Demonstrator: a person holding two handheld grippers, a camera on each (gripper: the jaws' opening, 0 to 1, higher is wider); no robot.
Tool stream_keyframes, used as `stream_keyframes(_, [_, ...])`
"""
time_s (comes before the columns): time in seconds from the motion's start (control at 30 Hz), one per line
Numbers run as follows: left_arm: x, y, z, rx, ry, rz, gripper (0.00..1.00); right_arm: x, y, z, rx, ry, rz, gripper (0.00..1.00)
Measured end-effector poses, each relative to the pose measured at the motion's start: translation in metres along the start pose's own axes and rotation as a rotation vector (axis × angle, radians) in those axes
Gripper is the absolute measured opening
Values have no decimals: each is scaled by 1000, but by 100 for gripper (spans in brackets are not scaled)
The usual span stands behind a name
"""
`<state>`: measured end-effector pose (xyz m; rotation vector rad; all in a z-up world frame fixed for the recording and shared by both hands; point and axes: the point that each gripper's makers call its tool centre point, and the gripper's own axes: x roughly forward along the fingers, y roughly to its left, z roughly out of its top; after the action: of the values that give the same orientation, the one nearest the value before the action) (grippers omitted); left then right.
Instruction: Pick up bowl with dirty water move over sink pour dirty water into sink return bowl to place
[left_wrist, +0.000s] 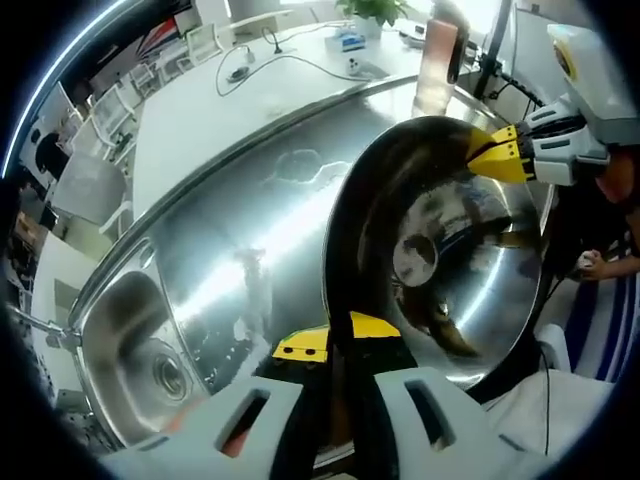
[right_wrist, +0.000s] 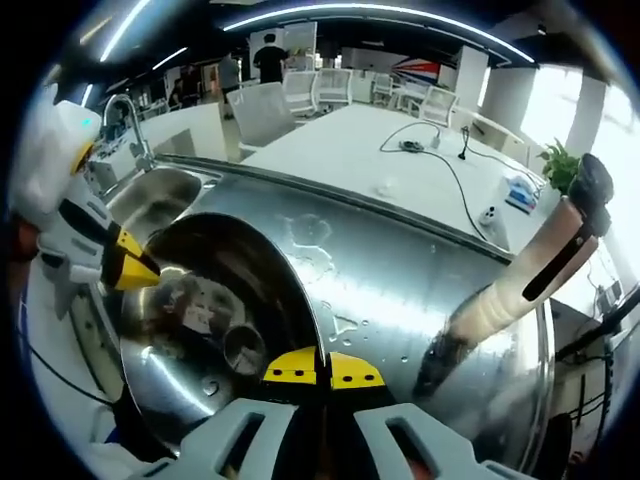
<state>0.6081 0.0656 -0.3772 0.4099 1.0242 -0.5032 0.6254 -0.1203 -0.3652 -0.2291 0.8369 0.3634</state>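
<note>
- While we hold the bowl (left_wrist: 440, 250) beside the sink (left_wrist: 140, 340), our left claw (left_wrist: 335, 345) is clamped on its rim.
- Our right claw (right_wrist: 322, 368) is clamped on the opposite rim.

The left gripper view sits very close to the rim of the shiny bowl (left_wrist: 440, 250) and looks across it, with the sink (left_wrist: 150, 345) low on its left and the right gripper (left_wrist: 515, 155) on the bowl's far edge. The right gripper view looks from the other side, also very close. Both views share the bowl, the sink and the steel desk (right_wrist: 400, 290)
</note>
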Motion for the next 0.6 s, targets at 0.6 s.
stream_keyframes(0.6, [13,13,24,59,-117,78,0,19,-10,6,16,-82,18,0])
